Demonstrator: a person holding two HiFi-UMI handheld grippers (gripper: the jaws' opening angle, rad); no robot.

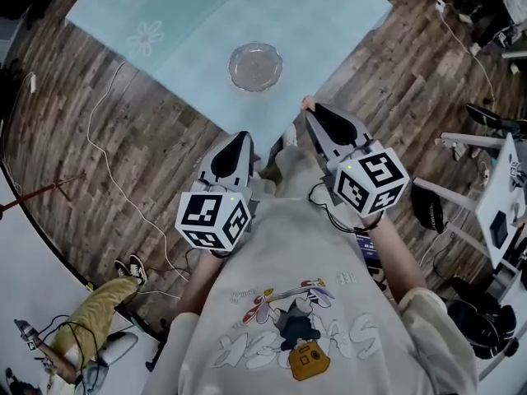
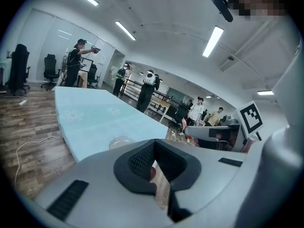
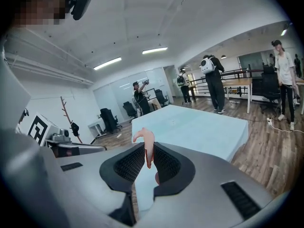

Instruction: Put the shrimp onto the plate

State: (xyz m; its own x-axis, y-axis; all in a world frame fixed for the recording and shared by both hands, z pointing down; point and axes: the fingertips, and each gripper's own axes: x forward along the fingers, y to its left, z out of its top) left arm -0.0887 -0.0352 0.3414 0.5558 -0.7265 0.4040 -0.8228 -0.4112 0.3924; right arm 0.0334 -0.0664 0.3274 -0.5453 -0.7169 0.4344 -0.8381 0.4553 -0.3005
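Table [image 1: 165, 15] w/ pale blue flowered top, wood floor [image 1: 99, 155] around, open office rm. Glass plate [image 1: 255, 66] near table's front corner. Right gripper [image 1: 311, 112] clamped on shrimp [image 3: 146, 144], at table's edge, apart from plate. Left gripper [image 1: 241, 138] tips together, holding nothing.

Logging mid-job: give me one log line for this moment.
right gripper: shut on shrimp, near table edge | left gripper: shut, empty | plate: on table, no shrimp yet

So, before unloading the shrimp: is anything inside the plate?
Nothing visible: the clear plate sits empty on the blue cloth, uncovered. The shrimp is clamped in the right gripper.
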